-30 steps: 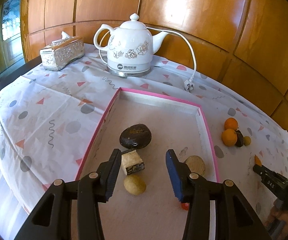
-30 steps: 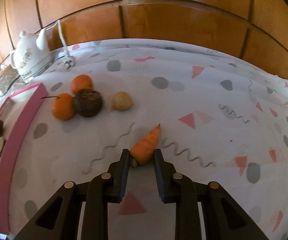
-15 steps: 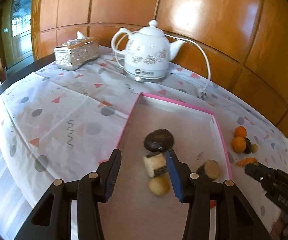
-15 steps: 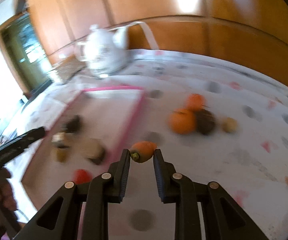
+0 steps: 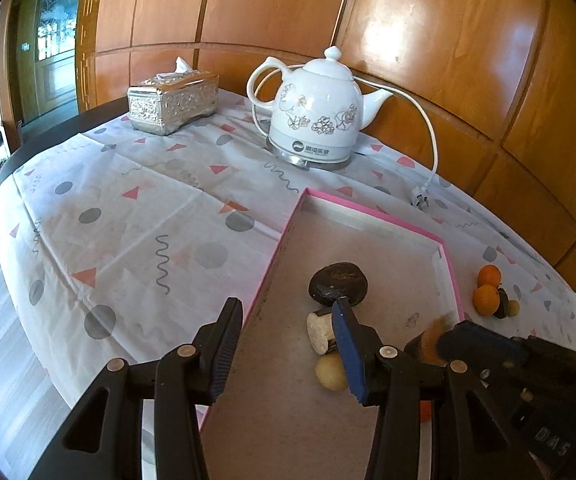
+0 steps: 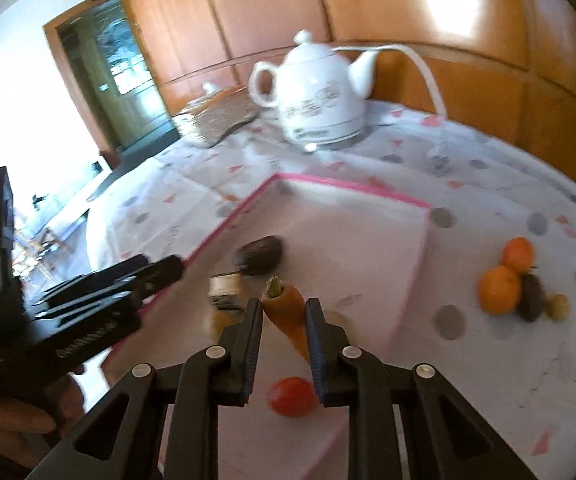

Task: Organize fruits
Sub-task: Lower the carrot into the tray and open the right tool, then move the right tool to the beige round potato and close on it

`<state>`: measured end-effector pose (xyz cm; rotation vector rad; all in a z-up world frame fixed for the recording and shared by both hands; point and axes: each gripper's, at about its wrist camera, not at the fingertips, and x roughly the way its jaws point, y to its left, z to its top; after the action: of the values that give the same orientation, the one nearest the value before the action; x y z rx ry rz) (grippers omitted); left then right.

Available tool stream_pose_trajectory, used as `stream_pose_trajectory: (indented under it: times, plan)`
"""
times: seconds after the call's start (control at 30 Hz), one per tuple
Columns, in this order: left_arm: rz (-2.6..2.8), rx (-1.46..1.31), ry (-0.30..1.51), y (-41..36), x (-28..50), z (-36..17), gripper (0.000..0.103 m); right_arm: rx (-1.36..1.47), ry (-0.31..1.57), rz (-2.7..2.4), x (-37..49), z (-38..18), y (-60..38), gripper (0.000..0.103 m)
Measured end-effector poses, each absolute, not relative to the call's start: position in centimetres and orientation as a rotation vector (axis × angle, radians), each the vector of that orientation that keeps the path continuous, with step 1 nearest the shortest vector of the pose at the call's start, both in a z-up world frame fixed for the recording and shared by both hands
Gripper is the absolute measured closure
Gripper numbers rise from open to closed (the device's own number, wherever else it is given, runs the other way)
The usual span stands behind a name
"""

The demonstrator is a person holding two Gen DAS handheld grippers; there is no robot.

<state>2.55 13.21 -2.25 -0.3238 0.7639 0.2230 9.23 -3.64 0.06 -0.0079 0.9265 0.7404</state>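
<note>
My right gripper (image 6: 283,312) is shut on an orange carrot (image 6: 288,312), held stem-end up above the pink-rimmed tray (image 6: 352,189). Under it in the tray lie a red tomato (image 6: 292,397), a dark oval fruit (image 6: 260,257) and a pale cut chunk (image 6: 226,289). My left gripper (image 5: 288,322) hangs open and empty over the tray's left rim (image 5: 276,256), with the dark fruit (image 5: 338,282), the pale chunk (image 5: 319,330) and a small yellow ball (image 5: 330,372) by its right finger. The right gripper (image 5: 468,344) enters the left wrist view from the right, carrot at its tip.
Two oranges (image 6: 506,276), a dark fruit (image 6: 531,298) and a small tan one (image 6: 559,306) lie on the patterned cloth right of the tray. A white kettle (image 5: 318,118) with its cord and a silver tissue box (image 5: 172,100) stand at the back by the wood wall.
The right gripper lifted the carrot off the cloth and carried it left over the tray, rolling as it went. The left gripper drifted left toward the tray's rim, still open.
</note>
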Motion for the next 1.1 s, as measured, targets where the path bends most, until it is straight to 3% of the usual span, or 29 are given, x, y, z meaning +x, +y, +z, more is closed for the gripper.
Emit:
stream_pose_trajectory:
  times: [0.1, 1.1]
  plan:
    - [0.217, -0.318, 0.769, 13.0, 2.5, -2.4, 0.056, -0.007, 0.942, 0.719, 9.2, -0.3, -3.1, 0.073]
    - [0.121, -0.222, 0.786, 8.3, 2.7, -1.9, 0.056, 0.120, 0.890, 0.454, 8.8, -0.9, -11.6, 0.073]
